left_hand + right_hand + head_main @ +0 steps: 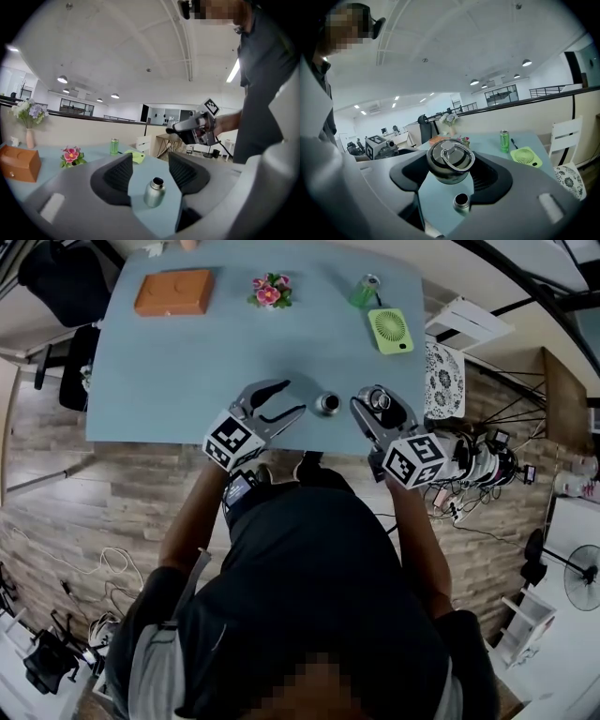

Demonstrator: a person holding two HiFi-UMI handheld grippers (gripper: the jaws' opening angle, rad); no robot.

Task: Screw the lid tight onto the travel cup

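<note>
Table: I count one pale blue table (187, 381). It carries everything, and the work sits at its near edge, within my reach.
Orange box: one (174, 292), at the far left corner, well apart from the work. I judge it is no part of this job.
Grippers: two.
Left gripper (292, 397): jaws apart. The cup stands in the gap, but neither pad presses on it. I judge this gripper is lined up to steady the body against turning.
Right gripper (377, 401): clamped on the lid and held just beside the cup, above its mouth, ready to go over it.
Fan (390, 331), flowers (270, 290), green can (366, 290): one each, along the far edge, clear of the work.
Travel cup (327, 404): one, steel, upright on the table between the two grippers, mouth open.
Lid (450, 161): one, dark with a ring handle, not yet on the cup.
</note>
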